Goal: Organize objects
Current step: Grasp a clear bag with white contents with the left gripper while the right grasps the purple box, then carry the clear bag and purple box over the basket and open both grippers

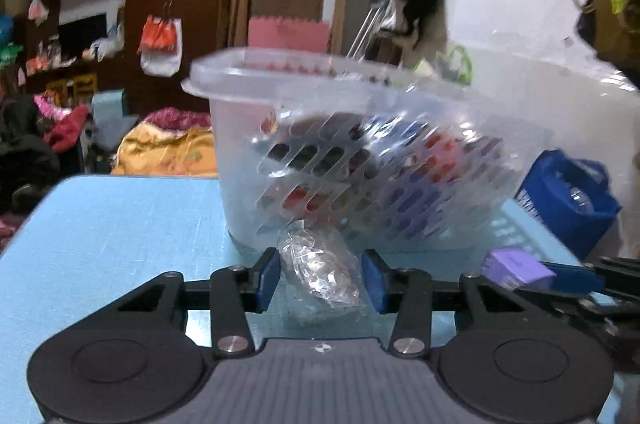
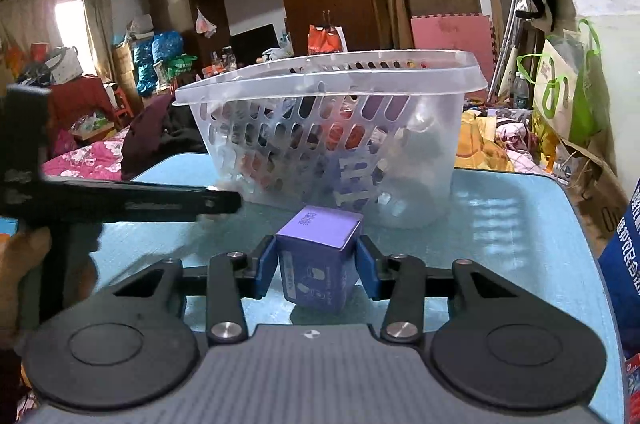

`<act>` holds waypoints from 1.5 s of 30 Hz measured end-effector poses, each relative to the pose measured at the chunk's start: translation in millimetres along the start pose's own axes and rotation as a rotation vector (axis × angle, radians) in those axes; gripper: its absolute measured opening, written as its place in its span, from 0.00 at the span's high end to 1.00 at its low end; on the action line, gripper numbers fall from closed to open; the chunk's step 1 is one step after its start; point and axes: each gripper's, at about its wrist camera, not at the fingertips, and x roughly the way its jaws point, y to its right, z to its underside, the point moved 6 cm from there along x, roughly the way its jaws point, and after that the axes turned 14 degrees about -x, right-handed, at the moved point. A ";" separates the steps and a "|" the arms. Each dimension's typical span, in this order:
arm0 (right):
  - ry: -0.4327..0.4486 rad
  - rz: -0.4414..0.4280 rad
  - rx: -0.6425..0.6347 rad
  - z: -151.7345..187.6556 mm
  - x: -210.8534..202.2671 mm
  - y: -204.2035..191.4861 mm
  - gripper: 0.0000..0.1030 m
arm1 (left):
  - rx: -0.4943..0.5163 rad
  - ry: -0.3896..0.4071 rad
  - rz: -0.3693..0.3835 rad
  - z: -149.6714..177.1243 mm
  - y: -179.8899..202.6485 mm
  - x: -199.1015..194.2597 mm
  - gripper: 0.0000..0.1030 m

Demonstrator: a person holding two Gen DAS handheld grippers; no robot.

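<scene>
A clear slotted plastic basket (image 1: 360,159) with several small items inside stands on the light blue table (image 1: 112,232); it also shows in the right wrist view (image 2: 332,139). My left gripper (image 1: 320,282) is shut on a crinkled clear plastic packet (image 1: 320,276), just in front of the basket's base. My right gripper (image 2: 318,268) is shut on a small purple box (image 2: 320,256) held close before the basket; the box also shows in the left wrist view (image 1: 516,266). The left gripper's arm (image 2: 132,199) crosses the left of the right wrist view.
A blue bag (image 1: 568,199) sits at the table's right edge beside the basket. Green-handled bags (image 2: 568,95) stand beyond the table's far right. Bedding and clutter lie behind the table. Bare table (image 2: 500,224) shows right of the basket.
</scene>
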 end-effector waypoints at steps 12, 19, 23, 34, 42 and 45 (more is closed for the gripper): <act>0.007 -0.001 -0.025 5.5 -9.2 -6.7 0.56 | -0.042 0.046 0.109 12.7 -10.7 -47.9 0.52; 0.083 0.009 -0.031 -17.7 -32.7 -8.5 0.57 | -0.051 0.074 0.159 -4.5 -8.7 -61.0 0.52; 0.168 0.036 -0.051 -68.9 -52.9 0.3 0.57 | -0.070 0.089 0.211 -52.1 3.2 -74.6 0.52; 0.103 0.151 -0.116 -172.3 17.4 39.1 0.57 | -0.064 0.045 0.100 -154.5 46.6 4.7 0.52; 0.057 0.157 -0.155 -152.8 39.0 42.5 0.24 | -0.067 0.033 0.021 -152.6 30.0 29.0 0.24; 0.091 0.166 -0.181 -147.7 17.0 38.8 0.16 | -0.047 0.103 0.035 -153.3 23.9 7.2 0.18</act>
